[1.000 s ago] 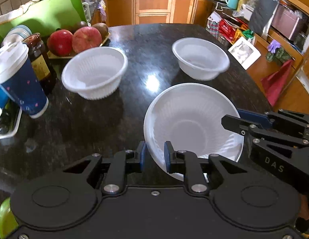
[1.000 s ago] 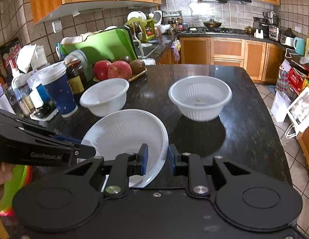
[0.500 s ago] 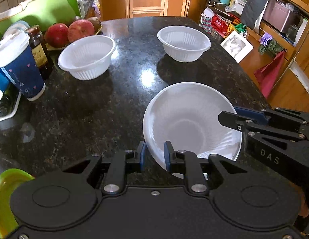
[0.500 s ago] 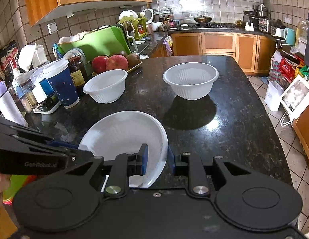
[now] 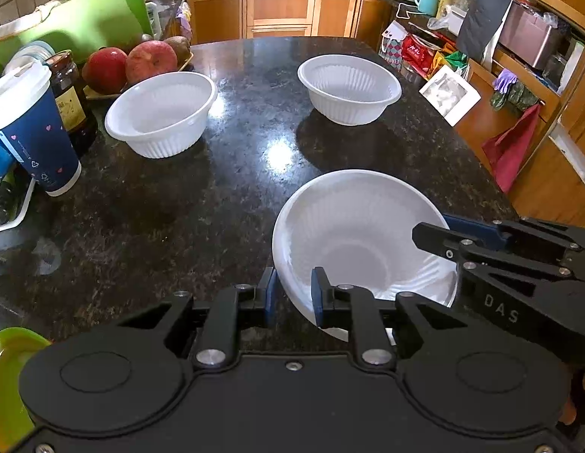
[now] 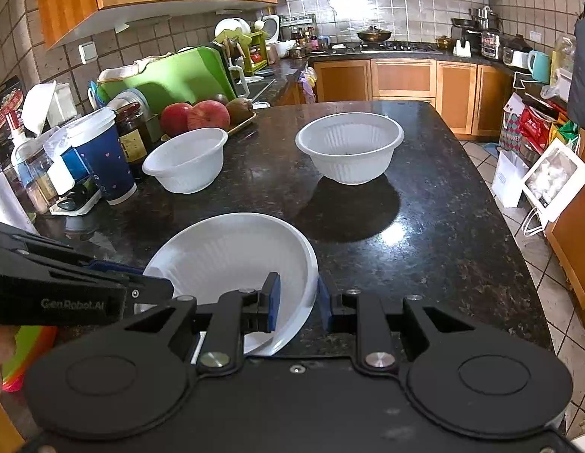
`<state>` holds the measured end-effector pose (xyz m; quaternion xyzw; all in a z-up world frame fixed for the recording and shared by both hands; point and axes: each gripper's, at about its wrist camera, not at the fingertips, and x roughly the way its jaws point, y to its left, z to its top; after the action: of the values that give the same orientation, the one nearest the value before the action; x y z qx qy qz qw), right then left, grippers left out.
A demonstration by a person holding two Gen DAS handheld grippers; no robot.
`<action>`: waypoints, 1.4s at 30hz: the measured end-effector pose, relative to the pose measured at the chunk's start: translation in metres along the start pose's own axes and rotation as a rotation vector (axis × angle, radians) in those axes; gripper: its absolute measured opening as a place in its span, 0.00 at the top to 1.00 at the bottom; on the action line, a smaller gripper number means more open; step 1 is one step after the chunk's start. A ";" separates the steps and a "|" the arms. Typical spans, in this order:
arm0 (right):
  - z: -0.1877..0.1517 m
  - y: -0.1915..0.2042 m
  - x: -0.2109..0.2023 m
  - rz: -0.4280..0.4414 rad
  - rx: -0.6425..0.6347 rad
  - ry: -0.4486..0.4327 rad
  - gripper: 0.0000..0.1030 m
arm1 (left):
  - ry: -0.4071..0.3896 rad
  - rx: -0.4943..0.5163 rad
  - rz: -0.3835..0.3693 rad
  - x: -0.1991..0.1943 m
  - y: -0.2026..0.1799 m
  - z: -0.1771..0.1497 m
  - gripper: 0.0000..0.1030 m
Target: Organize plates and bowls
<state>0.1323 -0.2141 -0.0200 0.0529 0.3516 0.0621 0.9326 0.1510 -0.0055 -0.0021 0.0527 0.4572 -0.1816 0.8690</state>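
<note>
A white ribbed bowl (image 5: 362, 238) is held between both grippers over the near edge of the dark granite counter (image 5: 217, 204). My left gripper (image 5: 292, 296) is shut on its left rim. My right gripper (image 6: 297, 302) is shut on its right rim; it also shows in the left wrist view (image 5: 462, 241), and the bowl shows in the right wrist view (image 6: 232, 256). Two more white bowls stand on the counter: one at the left (image 5: 162, 113) (image 6: 187, 158), one at the far right (image 5: 349, 88) (image 6: 349, 151).
A blue paper cup (image 5: 28, 132), a dark jar (image 5: 68, 98) and a tray of apples (image 5: 134, 62) line the counter's left side. A green plate (image 5: 5, 373) sits at the near left. The counter's right edge drops to the tiled floor (image 6: 556, 283).
Both grippers and the held bowl have pulled back toward the near edge of the counter. The two standing bowls look farther off.
</note>
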 end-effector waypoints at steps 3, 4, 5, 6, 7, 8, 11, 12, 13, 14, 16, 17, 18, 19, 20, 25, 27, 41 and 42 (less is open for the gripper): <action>0.000 0.000 0.000 0.005 0.002 0.002 0.71 | -0.008 0.011 -0.008 -0.002 0.000 0.001 0.72; 0.000 0.000 0.000 0.005 0.003 0.000 0.71 | -0.011 0.012 -0.008 -0.003 -0.001 0.001 0.72; 0.000 0.000 -0.001 0.009 0.004 -0.003 0.71 | -0.014 0.013 -0.007 -0.004 -0.001 0.001 0.72; 0.001 0.000 -0.002 0.011 0.004 -0.008 0.71 | -0.016 0.014 -0.006 -0.004 -0.001 0.001 0.72; 0.001 0.000 -0.002 0.014 0.003 -0.012 0.70 | -0.019 0.015 -0.005 -0.005 -0.001 0.000 0.72; 0.002 0.000 -0.003 0.016 0.002 -0.017 0.70 | -0.022 0.015 -0.005 -0.006 0.000 0.000 0.71; 0.003 0.001 -0.002 0.015 -0.007 -0.023 0.67 | -0.019 0.015 -0.006 -0.004 0.000 0.002 0.71; 0.003 0.001 0.000 0.011 -0.009 -0.020 0.67 | -0.018 0.013 -0.003 -0.003 0.000 0.002 0.70; 0.003 0.001 0.002 0.010 -0.011 -0.017 0.67 | -0.017 0.013 -0.002 -0.003 0.000 0.002 0.70; 0.003 0.001 0.004 0.006 -0.010 -0.011 0.67 | -0.014 0.013 0.000 -0.002 0.000 0.003 0.70; 0.004 0.000 0.006 0.002 -0.006 -0.008 0.67 | -0.013 0.010 -0.002 -0.002 0.000 0.003 0.70; 0.004 0.000 0.007 0.001 -0.005 -0.006 0.67 | -0.014 0.011 -0.003 -0.002 0.000 0.003 0.70; 0.004 -0.001 0.007 0.000 -0.003 -0.006 0.65 | -0.015 0.012 -0.004 -0.002 0.000 0.003 0.70; 0.004 -0.001 0.007 -0.001 0.000 -0.007 0.64 | -0.017 0.012 -0.004 -0.003 0.000 0.003 0.70; 0.005 -0.001 0.008 0.000 0.002 -0.008 0.64 | -0.019 0.011 -0.002 -0.003 0.001 0.003 0.70; 0.005 0.000 0.009 0.005 -0.004 -0.007 0.63 | -0.017 0.008 0.012 0.000 0.002 0.005 0.70; 0.005 0.001 0.010 0.003 -0.005 -0.007 0.63 | -0.016 0.003 0.016 0.000 0.002 0.004 0.68; 0.008 -0.001 0.008 0.012 -0.001 -0.019 0.62 | -0.045 -0.018 0.015 -0.009 0.008 0.004 0.55; 0.009 -0.001 0.008 0.013 0.000 -0.023 0.62 | -0.048 -0.018 0.018 -0.010 0.008 0.004 0.55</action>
<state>0.1438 -0.2140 -0.0187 0.0558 0.3404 0.0673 0.9362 0.1522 0.0038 0.0079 0.0448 0.4372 -0.1708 0.8818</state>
